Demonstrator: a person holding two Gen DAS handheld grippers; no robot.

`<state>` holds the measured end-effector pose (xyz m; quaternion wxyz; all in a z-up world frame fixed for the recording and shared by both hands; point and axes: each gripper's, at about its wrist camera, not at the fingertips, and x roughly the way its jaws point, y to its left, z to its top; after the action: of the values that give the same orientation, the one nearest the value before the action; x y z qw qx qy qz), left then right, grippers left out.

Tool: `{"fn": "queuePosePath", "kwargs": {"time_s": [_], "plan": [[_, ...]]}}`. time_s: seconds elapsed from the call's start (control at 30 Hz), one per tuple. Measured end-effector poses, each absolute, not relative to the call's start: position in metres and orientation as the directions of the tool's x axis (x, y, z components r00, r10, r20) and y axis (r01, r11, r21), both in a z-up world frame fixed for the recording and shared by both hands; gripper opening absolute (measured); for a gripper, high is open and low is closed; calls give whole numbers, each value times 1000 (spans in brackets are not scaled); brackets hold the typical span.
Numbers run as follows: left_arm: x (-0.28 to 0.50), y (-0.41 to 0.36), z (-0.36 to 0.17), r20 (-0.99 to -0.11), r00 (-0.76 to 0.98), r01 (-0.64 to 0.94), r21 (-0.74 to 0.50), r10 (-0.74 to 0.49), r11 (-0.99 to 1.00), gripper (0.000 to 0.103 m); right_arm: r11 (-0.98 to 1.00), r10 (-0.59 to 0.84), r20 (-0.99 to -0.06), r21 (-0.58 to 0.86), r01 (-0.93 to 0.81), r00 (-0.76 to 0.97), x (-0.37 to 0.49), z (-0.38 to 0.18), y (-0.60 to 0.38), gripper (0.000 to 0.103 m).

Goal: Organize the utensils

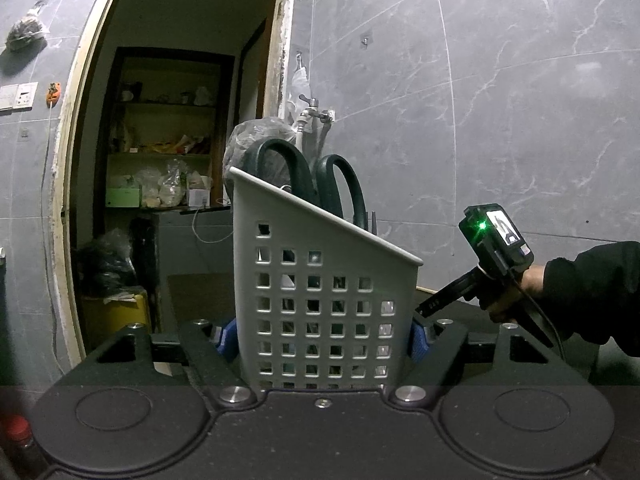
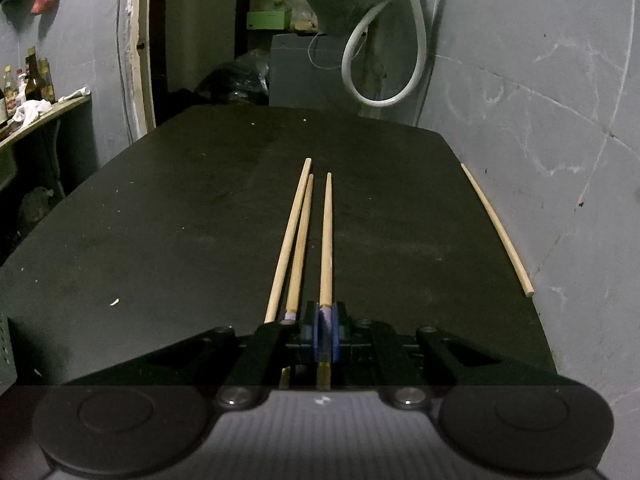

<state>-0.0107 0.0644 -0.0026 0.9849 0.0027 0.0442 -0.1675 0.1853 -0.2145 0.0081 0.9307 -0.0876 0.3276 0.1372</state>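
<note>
The right gripper [image 2: 327, 332] is closed on one wooden chopstick [image 2: 327, 240], which points forward over the black table [image 2: 180, 220]. Two more chopsticks [image 2: 294, 240] lie just left of it. A fourth chopstick [image 2: 496, 228] lies at the table's right edge.

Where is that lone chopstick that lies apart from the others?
In the right wrist view, the lone chopstick lies along the right edge of the black table, beside the grey wall, well right of the three chopsticks in the middle.
</note>
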Motion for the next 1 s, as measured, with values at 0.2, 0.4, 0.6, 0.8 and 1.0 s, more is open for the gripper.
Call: {"fn": "queuePosePath", "kwargs": {"time_s": [0.2,0.4,0.6,0.8,1.0], "plan": [[-12,65,-3,-87,941,328,-8,-327,945,77,946,197,-631,-76,-314,750,184,8,-214,8],[-12,65,-3,-87,941,328,-7,-327,945,77,946,196,-630,-81,-315,752,184,9,-213,8],[-12,64,-3,-87,941,327,-7,-327,945,77,949,194,-624,-76,-306,757,183,10,-215,12],[-13,65,-3,-87,941,327,-8,-327,945,77,961,199,-595,-36,-273,779,183,12,-220,37],[-13,65,-3,-87,941,328,-7,-327,945,77,964,207,-598,-13,-267,775,193,9,-216,37]]}}
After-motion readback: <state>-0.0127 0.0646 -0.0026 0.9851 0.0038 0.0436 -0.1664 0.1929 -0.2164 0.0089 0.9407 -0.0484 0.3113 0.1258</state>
